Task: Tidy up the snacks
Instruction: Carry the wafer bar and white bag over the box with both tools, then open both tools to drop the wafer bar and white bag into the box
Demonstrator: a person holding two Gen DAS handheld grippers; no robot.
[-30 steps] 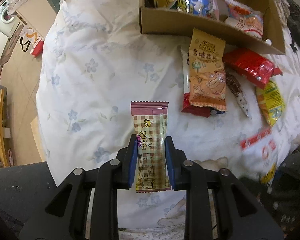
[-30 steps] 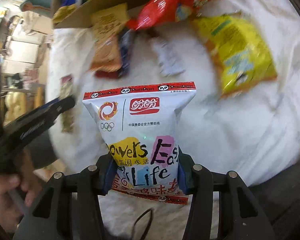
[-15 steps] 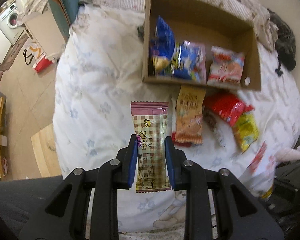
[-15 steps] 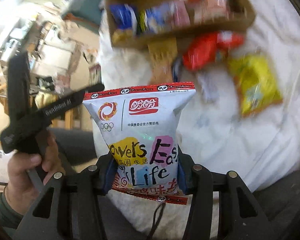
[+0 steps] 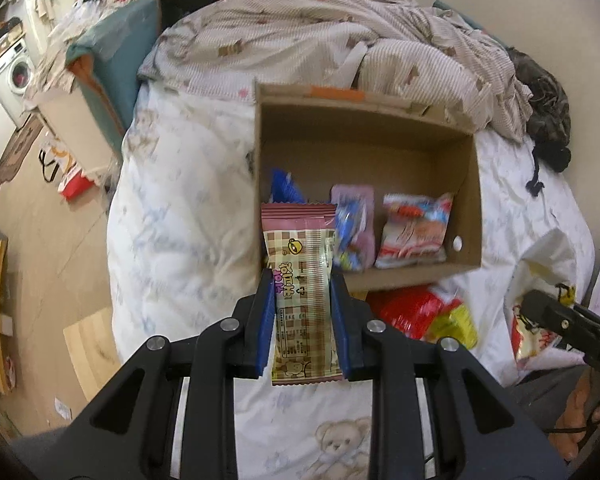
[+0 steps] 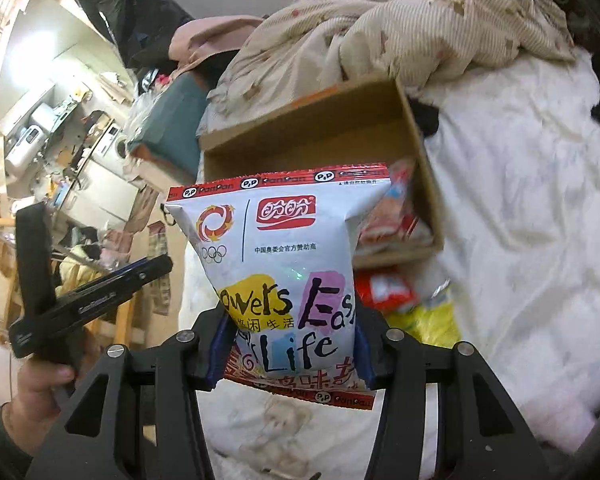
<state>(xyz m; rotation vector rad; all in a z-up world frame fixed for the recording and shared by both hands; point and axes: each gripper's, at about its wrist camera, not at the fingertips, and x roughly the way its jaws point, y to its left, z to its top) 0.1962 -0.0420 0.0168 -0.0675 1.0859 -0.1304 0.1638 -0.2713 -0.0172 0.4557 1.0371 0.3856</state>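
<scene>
My left gripper is shut on a pink-and-tan checked snack packet, held upright above the bed in front of the open cardboard box. The box holds a blue packet, a purple-blue packet and a white-red packet. My right gripper is shut on a white PanPan chip bag, held up before the same box. A red packet and a yellow packet lie on the bed before the box.
The box sits on a white floral quilt, with a crumpled striped blanket behind it. The bed's left edge drops to a wooden floor. The left gripper shows in the right wrist view. A dark garment lies far right.
Both grippers have risen and pulled back from the bed with their snacks still held. The box now sits lower and more central in both views, its inside visible.
</scene>
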